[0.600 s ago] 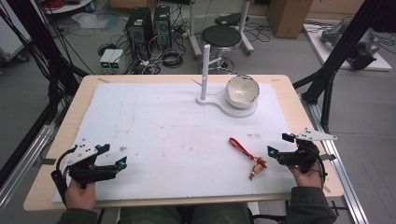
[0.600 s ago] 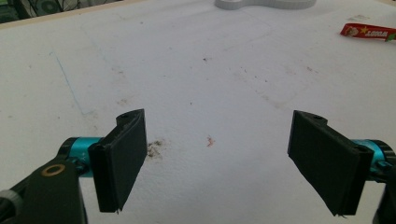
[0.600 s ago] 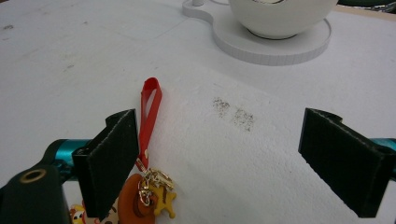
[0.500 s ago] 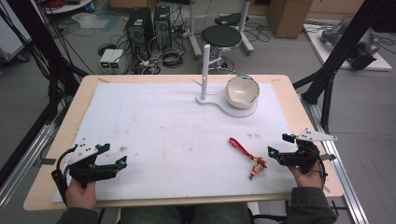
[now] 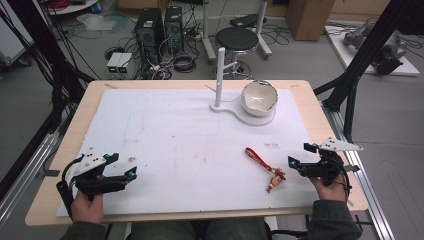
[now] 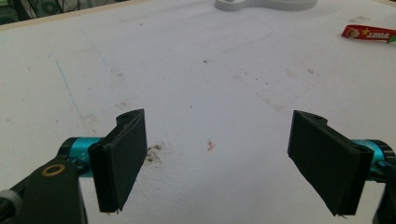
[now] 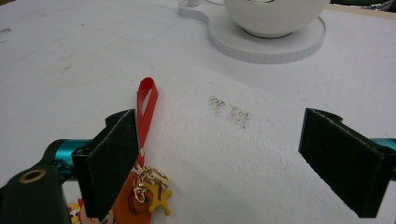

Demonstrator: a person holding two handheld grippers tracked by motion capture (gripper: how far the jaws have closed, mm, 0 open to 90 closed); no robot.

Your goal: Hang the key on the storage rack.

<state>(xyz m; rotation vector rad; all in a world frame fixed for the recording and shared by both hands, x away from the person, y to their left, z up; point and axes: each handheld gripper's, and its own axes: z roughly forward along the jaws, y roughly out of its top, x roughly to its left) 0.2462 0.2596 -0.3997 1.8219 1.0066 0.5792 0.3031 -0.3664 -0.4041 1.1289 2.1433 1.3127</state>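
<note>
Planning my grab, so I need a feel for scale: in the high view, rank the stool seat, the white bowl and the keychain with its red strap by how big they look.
1. Stool seat, though it stands farther from the camera, so its real lead is probably greater.
2. White bowl, nearly as wide as the seat.
3. Keychain, long but thin, clearly smallest.

My left gripper [image 5: 112, 172] is a black frame with turquoise knobs behind each flat, black rubbery pad, a brass-ringed hole in its near arm and a grey three-cornered plate dotted with small holes on top. A black cable loops off its back. My right gripper [image 5: 301, 159] is built the same, plate pointing outward. My sleeves are dark olive green.
</note>
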